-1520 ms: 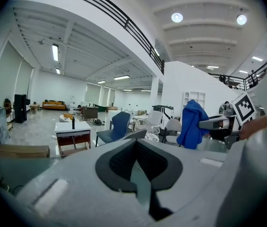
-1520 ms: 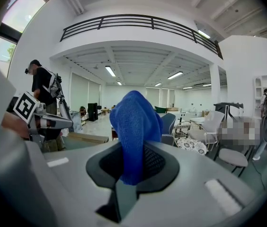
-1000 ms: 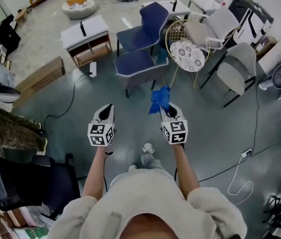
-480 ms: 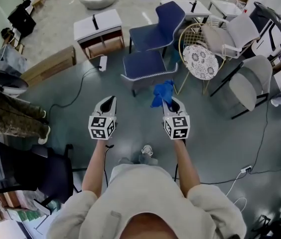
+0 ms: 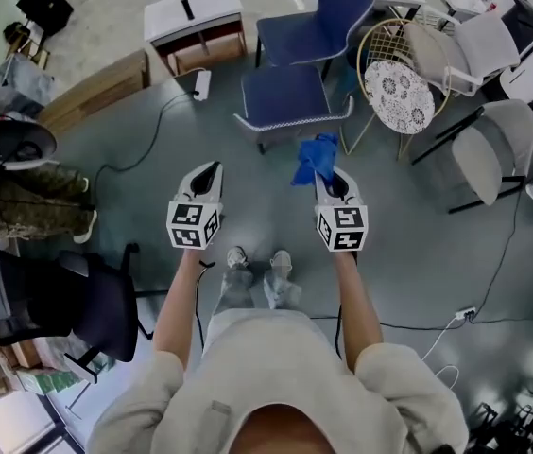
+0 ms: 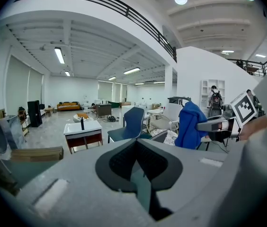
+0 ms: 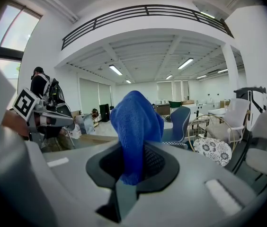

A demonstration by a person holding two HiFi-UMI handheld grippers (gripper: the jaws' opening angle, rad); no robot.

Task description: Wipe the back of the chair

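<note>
My left gripper (image 5: 208, 170) has its jaws pressed together, with nothing in them. My right gripper (image 5: 327, 180) is clamped on the blue cloth (image 5: 313, 159). The blue chair (image 5: 294, 96) stands ahead, not touching the cloth. Its back (image 5: 338, 9) is on the far side. The chair looks a bit bigger than a second ago, so I think I have walked closer. No wiping yet.

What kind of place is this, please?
Probably a large open hall used as a workspace: mismatched chairs, like a blue chair and wire chair, stand about a bare floor, and a railed balcony runs overhead.
</note>
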